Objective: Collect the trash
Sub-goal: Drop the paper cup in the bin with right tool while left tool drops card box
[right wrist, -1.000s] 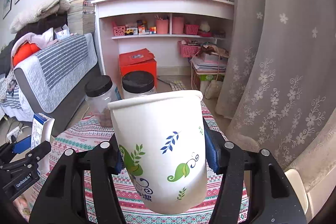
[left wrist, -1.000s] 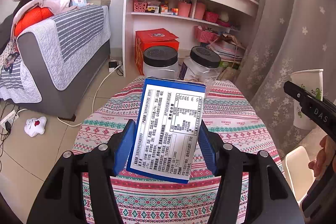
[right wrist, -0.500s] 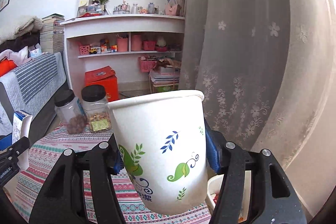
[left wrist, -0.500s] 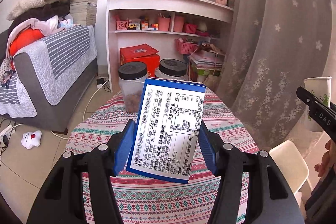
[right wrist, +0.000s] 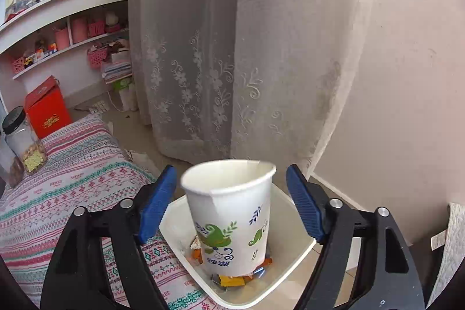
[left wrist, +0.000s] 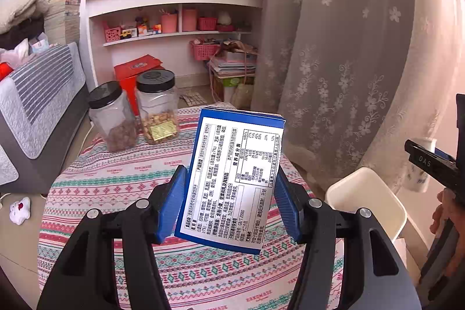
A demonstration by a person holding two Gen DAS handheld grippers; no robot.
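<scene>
My left gripper (left wrist: 229,179) is shut on a blue-and-white carton (left wrist: 232,179) with a printed label and holds it upright above the patterned table (left wrist: 116,179). In the right wrist view, my right gripper (right wrist: 231,173) has its jaws opening. A white paper cup (right wrist: 232,217) with green leaf prints stands between them, free of both blue pads (right wrist: 157,205). The cup's base is down inside a white bin (right wrist: 302,249) among orange wrappers (right wrist: 229,279). The left wrist view shows the same bin (left wrist: 366,193) beside the table, at the right.
Two black-lidded jars (left wrist: 158,109) (left wrist: 112,118) stand at the table's far side. A lace curtain (right wrist: 232,48) and a pink wall (right wrist: 407,77) rise close behind the bin. Shelves (left wrist: 174,34), a red box (right wrist: 48,109) and a sofa (left wrist: 37,95) lie further off.
Both views have swung right, from the shelves toward the curtain and bin. The right jaws have spread apart, and the cup has left them and dropped into the bin. The left still grips the carton.
</scene>
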